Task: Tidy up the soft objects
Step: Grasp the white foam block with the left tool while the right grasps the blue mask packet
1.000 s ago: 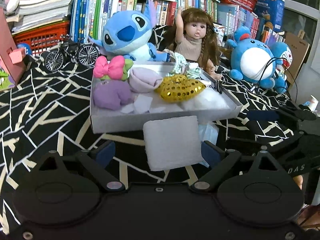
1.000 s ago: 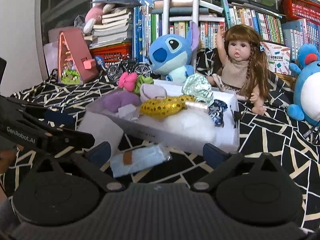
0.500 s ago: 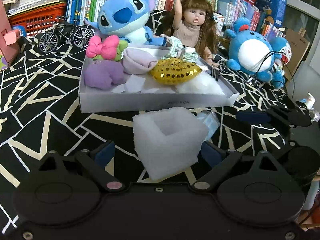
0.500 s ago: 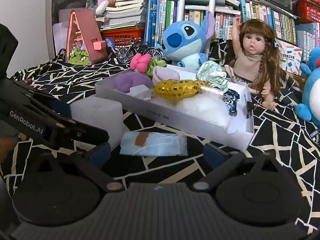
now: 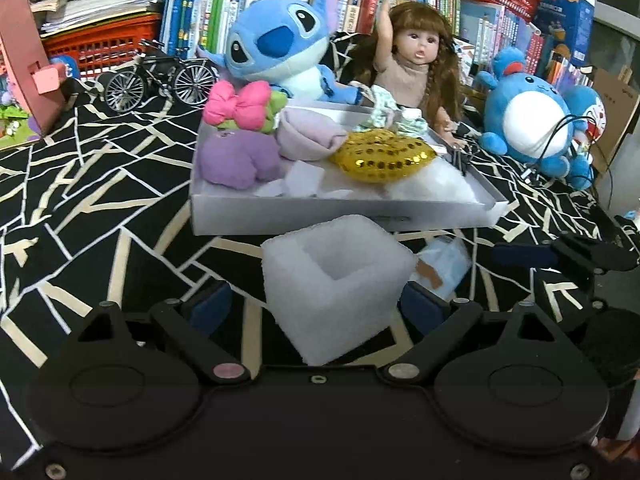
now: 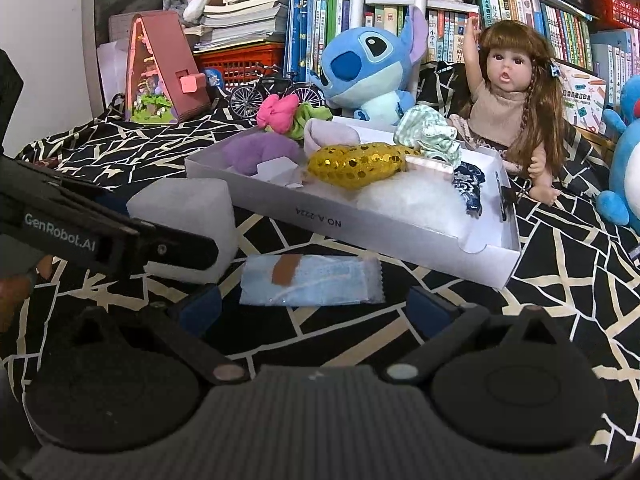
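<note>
Straddling the foam block (image 5: pixel 336 280), the left gripper (image 5: pixel 316 306) has its jaws spread wide, one blue pad off each side of the block, and I see a gap on both sides, so nothing is pinched. That block, white with a square hollow on top, sits on the black patterned cloth (image 5: pixel 100 208) dead ahead of the left gripper, corner toward it, so the pads face two of its sloping sides rather than flat ones; a slight turn of the wrist looks needed before closing. In the right wrist view the right gripper (image 6: pixel 316 308) is likewise spread and empty, and the packet (image 6: pixel 312 280), pale blue with a brown strip, lies flat just ahead between its pads, long axis running across from pad to pad. So each hand is nearer its own thing: left to block, right to packet. Just beyond both stands the white tray (image 5: pixel 320 216), already holding the purple plush (image 5: pixel 236 160), gold pouch (image 5: pixel 384 154) and other soft pieces; its near wall almost touches the block
</note>
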